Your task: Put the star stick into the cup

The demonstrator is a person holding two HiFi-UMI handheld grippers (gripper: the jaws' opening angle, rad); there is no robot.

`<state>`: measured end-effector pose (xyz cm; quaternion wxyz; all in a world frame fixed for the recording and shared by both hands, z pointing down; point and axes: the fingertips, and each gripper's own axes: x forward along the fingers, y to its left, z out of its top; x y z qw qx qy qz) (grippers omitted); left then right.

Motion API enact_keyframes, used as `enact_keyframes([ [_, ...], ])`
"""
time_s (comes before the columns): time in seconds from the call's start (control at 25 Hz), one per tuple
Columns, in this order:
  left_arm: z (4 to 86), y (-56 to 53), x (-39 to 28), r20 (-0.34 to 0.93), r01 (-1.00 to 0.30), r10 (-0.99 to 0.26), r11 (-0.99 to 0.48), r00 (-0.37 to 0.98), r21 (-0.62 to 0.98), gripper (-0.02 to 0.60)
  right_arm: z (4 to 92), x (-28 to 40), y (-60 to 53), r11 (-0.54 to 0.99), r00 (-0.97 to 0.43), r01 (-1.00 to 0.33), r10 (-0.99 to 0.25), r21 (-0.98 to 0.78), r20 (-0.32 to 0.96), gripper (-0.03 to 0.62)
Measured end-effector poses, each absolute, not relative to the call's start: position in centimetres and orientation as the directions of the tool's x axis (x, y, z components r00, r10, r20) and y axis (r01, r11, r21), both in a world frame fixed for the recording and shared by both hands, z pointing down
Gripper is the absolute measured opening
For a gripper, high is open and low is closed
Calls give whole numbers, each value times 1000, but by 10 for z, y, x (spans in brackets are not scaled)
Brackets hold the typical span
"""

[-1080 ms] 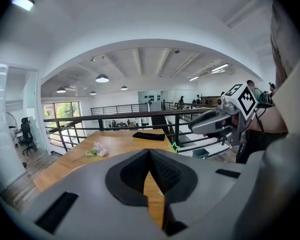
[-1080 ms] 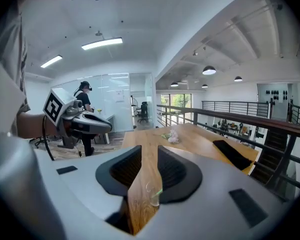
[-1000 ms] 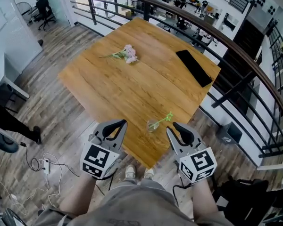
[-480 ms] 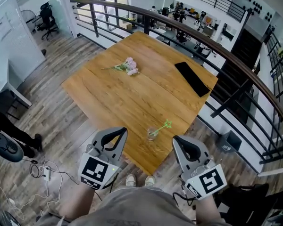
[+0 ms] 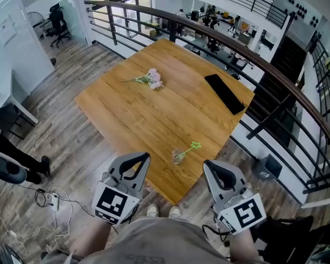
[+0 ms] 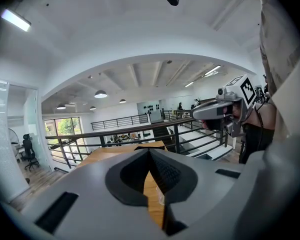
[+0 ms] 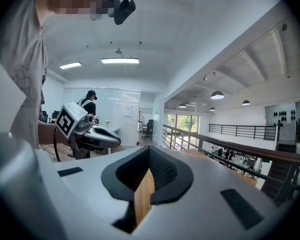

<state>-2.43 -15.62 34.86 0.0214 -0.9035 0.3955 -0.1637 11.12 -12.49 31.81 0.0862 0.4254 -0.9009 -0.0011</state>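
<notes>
A small clear cup (image 5: 177, 156) stands near the front corner of the wooden table (image 5: 154, 114). The green star stick (image 5: 192, 146) leans out of it to the right, star end up. My left gripper (image 5: 145, 156) hovers just left of the cup, jaws shut and empty. My right gripper (image 5: 207, 164) hangs off the table's edge to the right of the cup, also shut with nothing between its jaws. In the left gripper view the jaws (image 6: 150, 151) meet, and the right gripper (image 6: 220, 115) shows beyond them. The right gripper view shows closed jaws (image 7: 150, 150) and the left gripper (image 7: 97, 134).
A bunch of pink flowers (image 5: 151, 78) lies at the table's far side and a long black flat object (image 5: 225, 93) at its right edge. A dark railing (image 5: 253, 54) curves behind the table. Cables and a power strip (image 5: 52, 199) lie on the floor at left.
Both grippers have drawn back from the cup toward me, the right one farther, down and to the right. The stick stays in the cup.
</notes>
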Motion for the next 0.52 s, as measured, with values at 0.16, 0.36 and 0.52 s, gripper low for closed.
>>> enact_keyframes([
  [0.16,349,-155,-24,281,-708,-723,-685,631,-171,15,323,111,-125,642,-623,-762,-763,86,170,29],
  [0.36,349,-152,-19,285,-707,-720,-687,632,-167,15,323,121,-125,620,-601,-780,-781,92,168,29],
  [0.52,348,-150,-16,287,-705,-718,-690,635,-165,15,321,131,-123,596,-578,-798,-800,94,162,29],
])
